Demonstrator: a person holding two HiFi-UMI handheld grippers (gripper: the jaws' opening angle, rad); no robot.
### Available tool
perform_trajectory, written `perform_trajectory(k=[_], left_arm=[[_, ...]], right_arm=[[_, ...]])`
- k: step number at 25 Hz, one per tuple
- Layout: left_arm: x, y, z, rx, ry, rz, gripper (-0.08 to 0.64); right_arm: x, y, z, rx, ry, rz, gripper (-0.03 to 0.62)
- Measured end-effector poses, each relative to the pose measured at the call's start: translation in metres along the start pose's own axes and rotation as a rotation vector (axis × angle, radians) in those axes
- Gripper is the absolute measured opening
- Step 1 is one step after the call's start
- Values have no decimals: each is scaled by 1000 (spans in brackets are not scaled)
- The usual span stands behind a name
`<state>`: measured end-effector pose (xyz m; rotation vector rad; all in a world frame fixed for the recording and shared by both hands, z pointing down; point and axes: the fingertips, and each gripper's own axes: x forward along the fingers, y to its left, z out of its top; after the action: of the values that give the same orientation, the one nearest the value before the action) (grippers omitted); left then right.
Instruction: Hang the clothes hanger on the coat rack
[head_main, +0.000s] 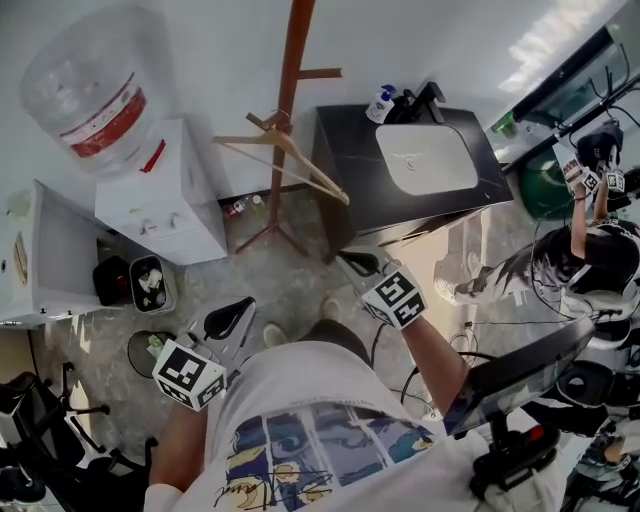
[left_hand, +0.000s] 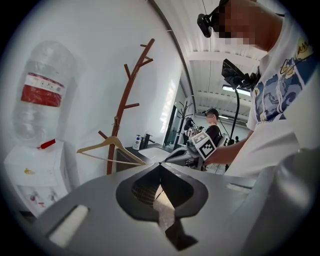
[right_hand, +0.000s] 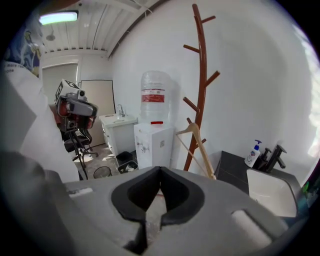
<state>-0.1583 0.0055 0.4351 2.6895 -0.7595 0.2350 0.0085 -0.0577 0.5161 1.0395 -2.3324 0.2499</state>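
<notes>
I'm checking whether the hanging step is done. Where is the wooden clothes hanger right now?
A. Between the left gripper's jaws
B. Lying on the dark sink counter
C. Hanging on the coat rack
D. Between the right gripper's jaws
C: the wooden hanger hangs by its hook from a low peg of the brown coat rack, beside the water dispenser.

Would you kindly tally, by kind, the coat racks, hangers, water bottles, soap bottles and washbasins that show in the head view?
Coat rack: 1
Clothes hanger: 1
Water bottle: 1
Soap bottle: 1
Washbasin: 1
Total: 5
</notes>
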Motion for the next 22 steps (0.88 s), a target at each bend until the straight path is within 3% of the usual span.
perform_trajectory(k=[7, 22], left_arm=[[6, -10, -5, 2, 23, -8, 3], [24, -21, -12, 13, 50, -84, 3]], right_arm=[[-31, 39, 21, -12, -68, 23, 3], [-55, 73, 48, -58, -131, 52, 2]])
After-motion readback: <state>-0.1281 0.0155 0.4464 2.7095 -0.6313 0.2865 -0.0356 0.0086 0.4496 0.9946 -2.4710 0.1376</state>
